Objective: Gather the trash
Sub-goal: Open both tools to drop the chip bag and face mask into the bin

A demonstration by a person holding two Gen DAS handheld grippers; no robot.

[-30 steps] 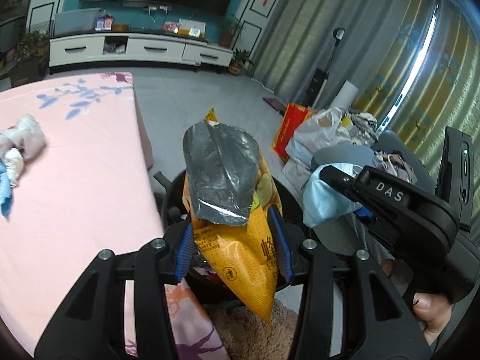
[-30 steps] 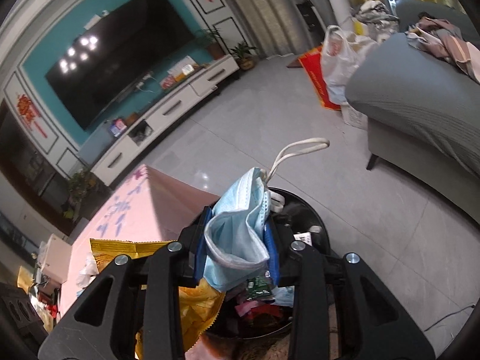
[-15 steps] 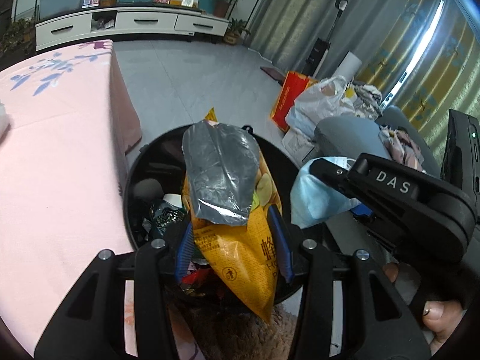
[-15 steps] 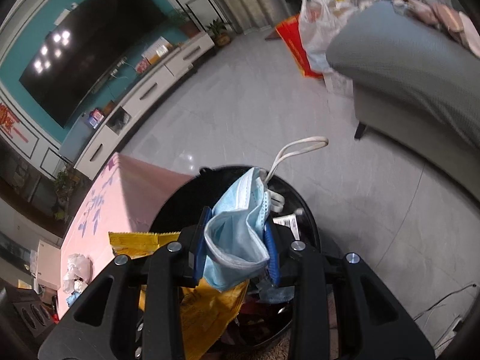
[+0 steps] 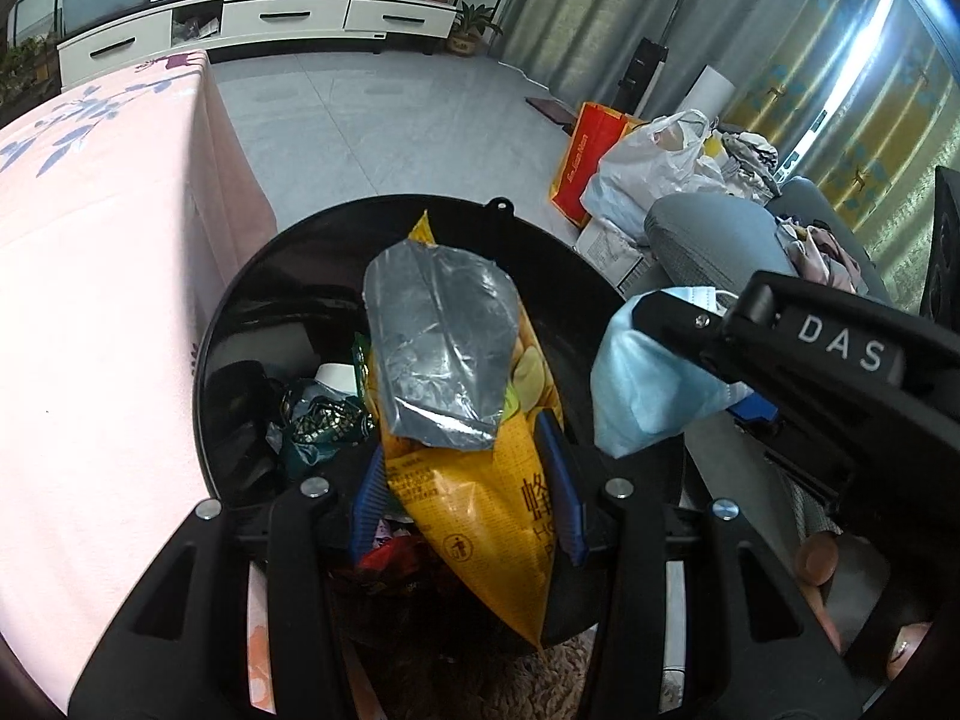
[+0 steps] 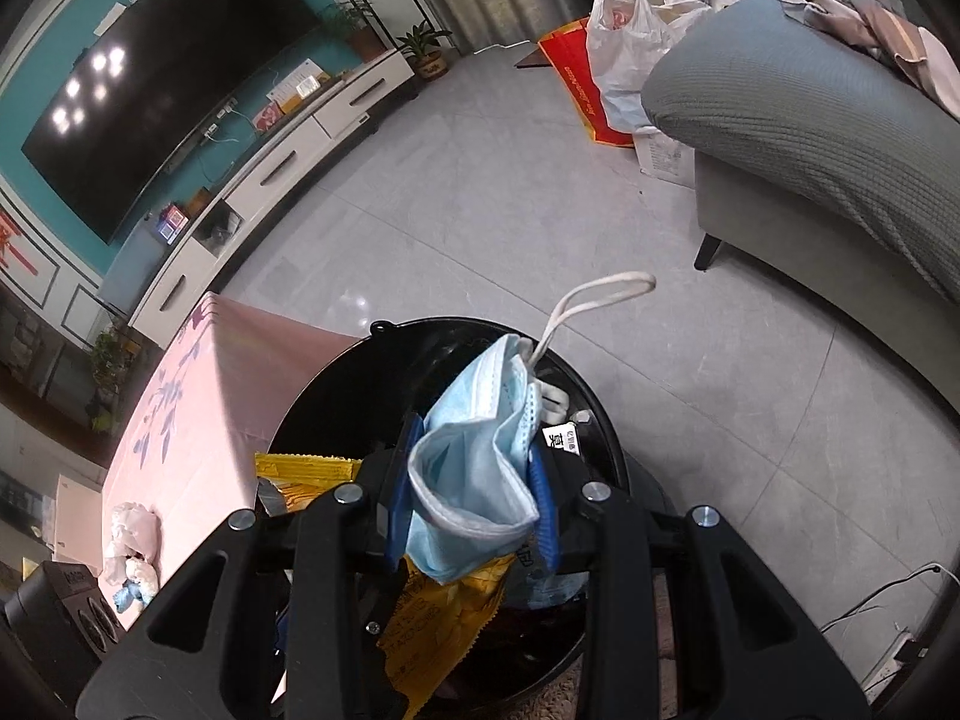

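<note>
Below, both grippers are clamped on trash over the black bin (image 5: 384,222): the left gripper (image 5: 465,483) pinches a yellow snack bag (image 5: 480,516), the right gripper (image 6: 474,504) a blue face mask (image 6: 480,468). Risks, as judged: the mask hangs at the bin's rim, so on release it could drop outside; its ear loop (image 6: 594,294) may snag a finger; the bag's foil mouth might spill crumbs. Alongside stands a pink-clothed table (image 5: 102,252); beyond lie grey tiled floor (image 6: 480,192), a grey sofa (image 6: 810,138) and a TV cabinet (image 5: 288,18).
</note>
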